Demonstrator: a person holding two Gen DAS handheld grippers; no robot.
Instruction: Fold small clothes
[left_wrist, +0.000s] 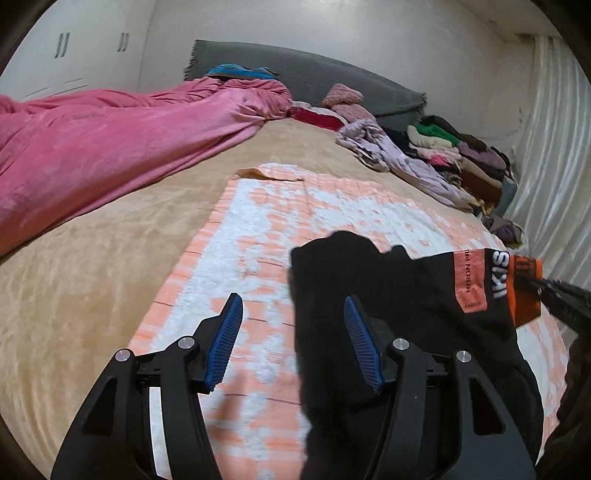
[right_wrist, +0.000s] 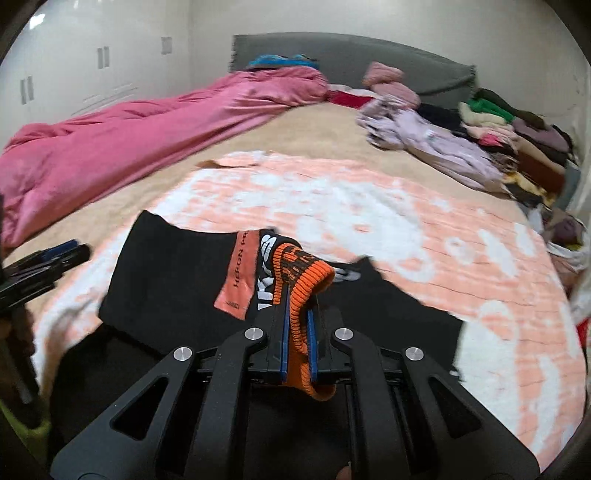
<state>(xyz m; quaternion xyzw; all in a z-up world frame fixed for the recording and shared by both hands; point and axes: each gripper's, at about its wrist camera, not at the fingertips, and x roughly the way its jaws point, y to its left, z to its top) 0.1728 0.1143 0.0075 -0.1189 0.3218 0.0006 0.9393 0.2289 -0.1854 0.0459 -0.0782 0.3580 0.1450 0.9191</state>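
The right claw is pressed together on the orange ribbed cuff of the black garment, the knit band squeezed between its blue pads and bunched up above and below them. From that pinch the garment runs left and away, lying on the peach-and-white towel; a peach label and white lettering sit just left of the cuff.

The left claw is spread wide and holds nothing. Its left pad hangs over bare towel, while its right pad is over the garment's near edge; whether it touches the cloth cannot be told. The garment's left border falls between the two fingers, so most of it lies to the right of this claw, stretching toward the cuff where the right claw enters at the frame edge.

Beyond, the towel lies on a tan bedspread. A pink blanket is heaped along the left side, a pile of clothes along the right, and a grey headboard stands at the far end.
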